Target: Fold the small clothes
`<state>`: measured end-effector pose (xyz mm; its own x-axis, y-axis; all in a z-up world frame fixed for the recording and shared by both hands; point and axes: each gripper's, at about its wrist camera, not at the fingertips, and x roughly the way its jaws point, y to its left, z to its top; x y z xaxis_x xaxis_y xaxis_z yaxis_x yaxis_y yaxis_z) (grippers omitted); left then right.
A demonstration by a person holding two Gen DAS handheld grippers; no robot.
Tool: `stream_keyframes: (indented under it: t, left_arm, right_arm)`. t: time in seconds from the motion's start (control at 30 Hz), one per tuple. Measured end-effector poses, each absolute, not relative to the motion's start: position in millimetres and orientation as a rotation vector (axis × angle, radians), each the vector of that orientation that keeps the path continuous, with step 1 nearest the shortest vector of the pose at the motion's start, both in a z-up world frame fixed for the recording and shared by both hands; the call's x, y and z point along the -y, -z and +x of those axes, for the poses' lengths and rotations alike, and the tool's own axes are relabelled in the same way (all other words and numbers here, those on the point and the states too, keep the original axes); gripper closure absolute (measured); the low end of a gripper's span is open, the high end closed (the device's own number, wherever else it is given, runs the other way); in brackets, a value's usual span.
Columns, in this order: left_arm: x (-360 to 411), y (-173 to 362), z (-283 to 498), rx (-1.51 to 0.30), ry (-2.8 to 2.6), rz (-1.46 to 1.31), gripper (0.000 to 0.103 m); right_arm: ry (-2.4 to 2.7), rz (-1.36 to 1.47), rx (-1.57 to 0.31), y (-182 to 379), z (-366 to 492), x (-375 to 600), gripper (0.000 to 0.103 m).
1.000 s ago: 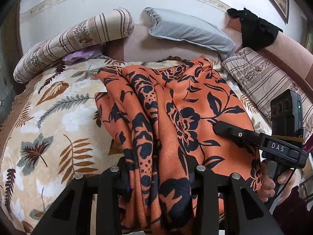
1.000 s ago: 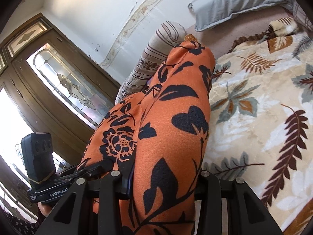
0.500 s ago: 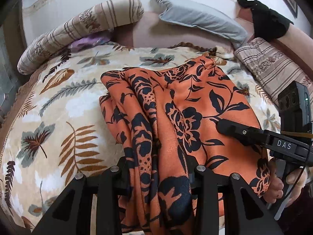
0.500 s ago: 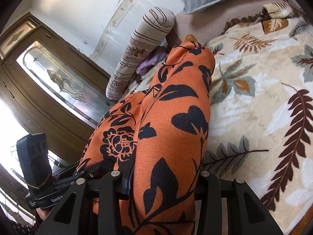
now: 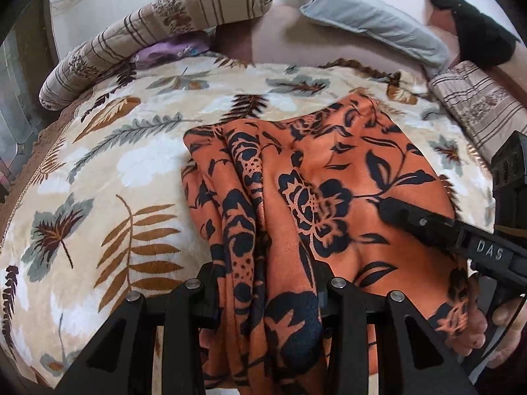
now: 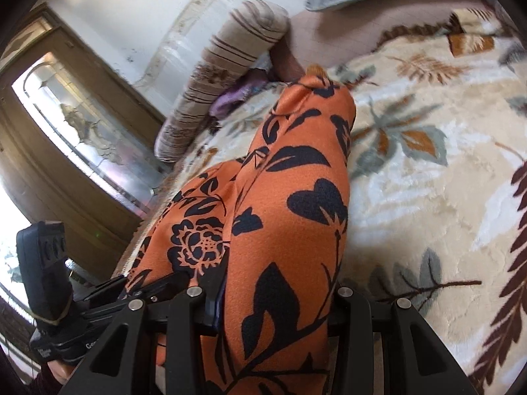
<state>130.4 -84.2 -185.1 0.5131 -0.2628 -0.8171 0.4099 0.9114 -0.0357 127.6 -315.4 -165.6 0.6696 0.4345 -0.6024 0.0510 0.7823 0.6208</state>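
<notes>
Cloth fills both views: I have the orange floral garment (image 5: 329, 177) pinched in both claws, its bunched edge passing straight between the fingers of the left claw (image 5: 266, 299) and, in the other view, the right claw (image 6: 276, 299). Each claw is pressed together on fabric, not spread. The far end of the garment already rests on the leaf-print blanket (image 5: 108, 177), well short of the grey pillow (image 5: 372, 23) at the head of the bed; the near end hangs from my grip, close above the blanket.

I judge this the laying-down step: setting the garment flat before a fold. Next I need to lower the held edge onto the blanket, keeping both claws level with each other so the cloth lands smooth, then let go. The folds on the striped-bolster (image 5: 158, 29) side are crumpled and may need straightening.
</notes>
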Motion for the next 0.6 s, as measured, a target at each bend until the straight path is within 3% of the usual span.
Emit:
stream_keyframes:
  t: [0.07,0.13,0.3,0.5,0.57,0.6]
  left_arm:
    - [83.2,189.3,133.2,-0.953,0.411,0.162,0.061]
    - [81.3,191.5,133.5,-0.947,0.415,0.171,0.053]
    - [70.3,189.2,133.4,-0.948,0.381,0.182,0.032]
    - [49.7,176.3,117.1,-0.909,0.328,0.194,0.029]
    - [47.3,175.2,111.7,-0.895,0.302,0.215,0.029]
    - [47.2,175.5,110.2,-0.891,0.294,0.224,0.029]
  right_arm:
    - [-0.221,0.718,-0.851,178.7,130.8,325.2,0.055]
    - [-0.199,0.738,-0.867,182.3,130.5,329.4,0.043]
    - [-0.137,0.699,-0.866,171.1,122.1,328.8,0.041]
    - [0.03,0.467,-0.739,123.5,81.5,324.5,0.042]
    - [0.006,0.446,-0.681,108.6,68.6,321.5,0.051]
    - [-0.01,0.437,-0.665,103.3,64.4,318.7,0.067]
